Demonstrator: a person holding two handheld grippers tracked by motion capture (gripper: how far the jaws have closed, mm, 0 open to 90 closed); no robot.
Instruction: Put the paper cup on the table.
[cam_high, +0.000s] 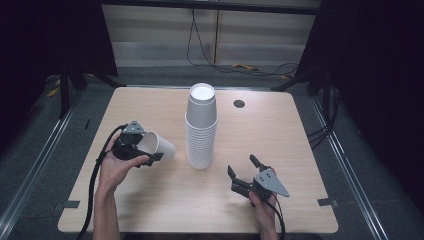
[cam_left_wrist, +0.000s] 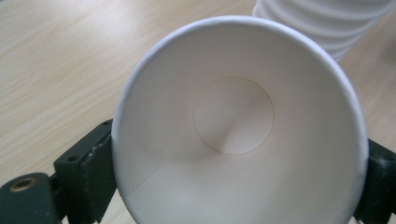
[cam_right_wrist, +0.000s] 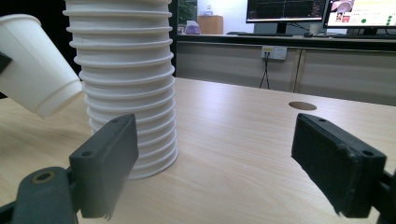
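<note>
Nearest the lens, the left claw (cam_left_wrist: 238, 186) is clenched around a single paper cup (cam_left_wrist: 238, 126), its jaws pressing the rim on both sides, mouth turned back toward the claw and base pointing at the cup stack (cam_high: 201, 127) just beyond. One cup looks separated and lifted off the desk (cam_high: 150, 200); setting it down appears left to do. Farther over, the right claw (cam_high: 246, 171) waits released, jaws spread, stack ahead of its near jaw.
</note>
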